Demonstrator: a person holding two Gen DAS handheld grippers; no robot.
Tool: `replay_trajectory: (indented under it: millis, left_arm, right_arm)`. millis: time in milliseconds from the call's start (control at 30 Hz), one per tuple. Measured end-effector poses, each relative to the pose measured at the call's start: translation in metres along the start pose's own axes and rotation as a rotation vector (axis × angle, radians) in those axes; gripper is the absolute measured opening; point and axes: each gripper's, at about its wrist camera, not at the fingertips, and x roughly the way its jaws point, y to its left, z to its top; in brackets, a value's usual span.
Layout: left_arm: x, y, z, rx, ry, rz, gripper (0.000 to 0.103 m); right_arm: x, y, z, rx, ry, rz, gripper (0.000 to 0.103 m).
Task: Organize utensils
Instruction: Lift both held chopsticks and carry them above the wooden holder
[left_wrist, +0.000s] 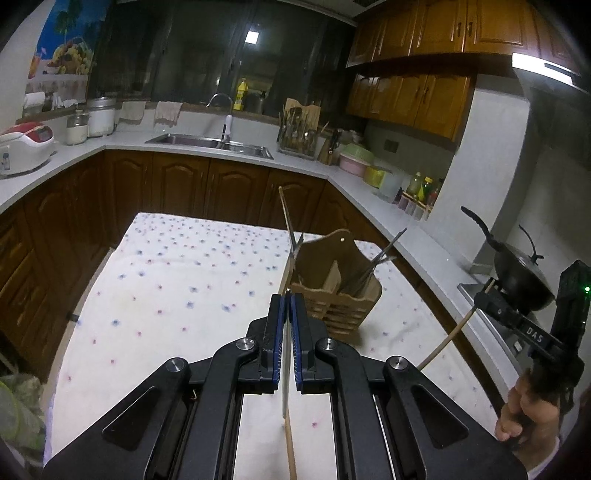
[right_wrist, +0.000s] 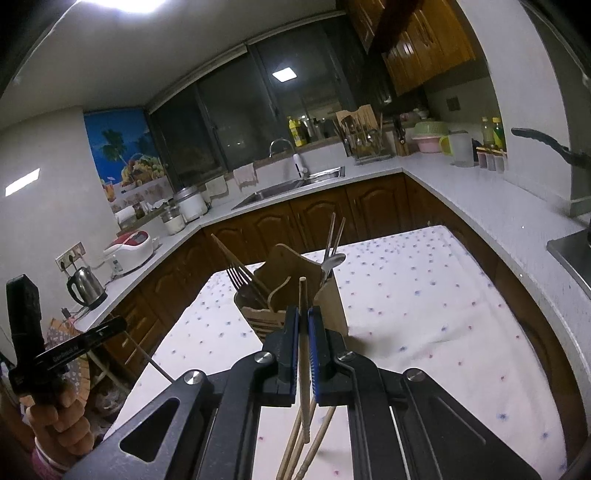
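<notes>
A wooden utensil holder (left_wrist: 338, 282) stands on the flowered cloth of the table (left_wrist: 177, 280) and holds forks, a spoon and chopsticks. It also shows in the right wrist view (right_wrist: 295, 291). My left gripper (left_wrist: 287, 301) is shut on a thin utensil with a wooden handle (left_wrist: 288, 424), just left of and in front of the holder. My right gripper (right_wrist: 303, 312) is shut on a bundle of wooden chopsticks (right_wrist: 304, 406), held just in front of the holder. The right gripper also shows at the far right of the left wrist view (left_wrist: 487, 295), with a chopstick sticking out.
A white counter (left_wrist: 399, 218) wraps around the table, with a sink (left_wrist: 210, 142), a second utensil rack (left_wrist: 297, 136), bottles, a rice cooker (left_wrist: 26, 146) and a black wok (left_wrist: 521, 269) on the stove at right. A kettle (right_wrist: 86, 286) stands at left.
</notes>
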Motion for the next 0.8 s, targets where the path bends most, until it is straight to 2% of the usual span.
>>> replay_trajectory:
  millis: [233,500,633,800]
  left_arm:
    - [-0.001,-0.004,0.027,-0.007,-0.049,-0.020,0.004]
    - [0.002,-0.019,0.084,0.004,-0.181,-0.036,0.004]
    - [0.018,-0.022,0.111,-0.011,-0.225,-0.045,0.004]
    - [0.053,-0.021,0.128,-0.035,-0.232,-0.038,0.004]
  right_arm:
    - [0.001,0.000,0.016,0.003,-0.033,0.005,0.005]
    - [0.005,0.005,0.067,0.012,-0.158,0.018,0.005]
    - [0.013,0.008,0.091,0.019,-0.213,0.017,0.005]
    - [0.038,0.004,0.109,0.014,-0.236,-0.008,0.005]
